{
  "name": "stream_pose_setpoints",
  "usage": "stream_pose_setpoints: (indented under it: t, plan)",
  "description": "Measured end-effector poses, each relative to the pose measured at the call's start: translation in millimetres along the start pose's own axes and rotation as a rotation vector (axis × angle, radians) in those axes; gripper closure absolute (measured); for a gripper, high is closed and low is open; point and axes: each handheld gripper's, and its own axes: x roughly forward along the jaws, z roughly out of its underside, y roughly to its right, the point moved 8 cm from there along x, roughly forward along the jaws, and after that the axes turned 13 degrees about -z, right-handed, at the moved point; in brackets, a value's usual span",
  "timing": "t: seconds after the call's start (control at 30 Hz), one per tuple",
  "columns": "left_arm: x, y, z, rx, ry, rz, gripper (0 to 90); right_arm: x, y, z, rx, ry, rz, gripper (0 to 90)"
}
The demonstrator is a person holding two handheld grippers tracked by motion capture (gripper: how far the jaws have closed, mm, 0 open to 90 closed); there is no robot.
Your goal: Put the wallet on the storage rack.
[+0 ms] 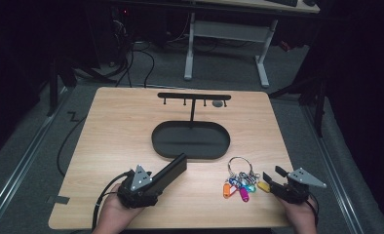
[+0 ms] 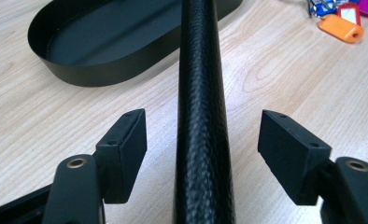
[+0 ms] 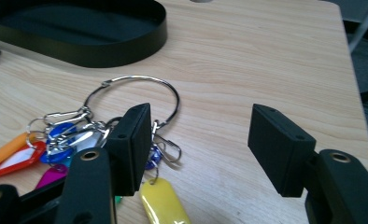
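— Any words or labels to read from high up?
— None readable. Just a wooden table (image 1: 117, 126) with a black oval tray (image 1: 158, 141) near the middle and a black hook stand (image 1: 194, 96) rising from the tray toward the far edge.
— And the left hand?
— Down at the near edge, left of middle, wrapped around the left gripper (image 1: 156, 181). Pointing up and right toward the tray. A long black case (image 1: 173, 168) lying between the jaws, its far end just beside the tray's near rim.
— The right hand?
— Near the near right corner, holding the right gripper (image 1: 274, 176), pointing left at a bunch of key tags (image 1: 239, 183) on a big metal ring. Tags in orange, blue, pink and yellow, no writing to make out.
— From the left gripper view now?
— Black case (image 2: 201, 116) running straight up the middle, bumpy skin, no brand seen. Jaws standing wide, a gap on both sides, not pressing it. Tray (image 2: 79, 74) up at the left, an orange tag (image 2: 343, 29) at the top right.
— And the right gripper view?
— Jaws spread apart, gripping nothing, bare wood between them. Metal ring (image 3: 135, 91) and tags lying by the left jaw, a yellow tag (image 3: 166, 205) just below it. Tags blank as far as can be seen. Tray (image 3: 102, 44) toward the far left.
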Motion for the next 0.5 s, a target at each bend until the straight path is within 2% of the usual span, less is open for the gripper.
stream_pose_setpoints:
  t: [0.07,0.13,0.3,0.5]
  plan:
    - [-0.4,0.0,-1.5,0.045,-0.044,-0.002,33.2,2.0,-1.1,0.0,0.000,0.000,-0.011,39.8]
    - [-0.3,-1.3,-1.6,0.064,-0.083,-0.004,33.4,5.1,-1.3,0.0,0.002,-0.002,-0.025,39.8]
    - [-2.4,-4.2,-3.0,0.071,-0.162,0.029,38.7,6.7,-3.4,1.4,0.006,-0.005,-0.044,39.8]
    - [-2.4,-7.8,-8.5,0.090,-0.223,0.031,41.6,5.9,-4.1,0.3,0.012,0.004,-0.059,39.7]
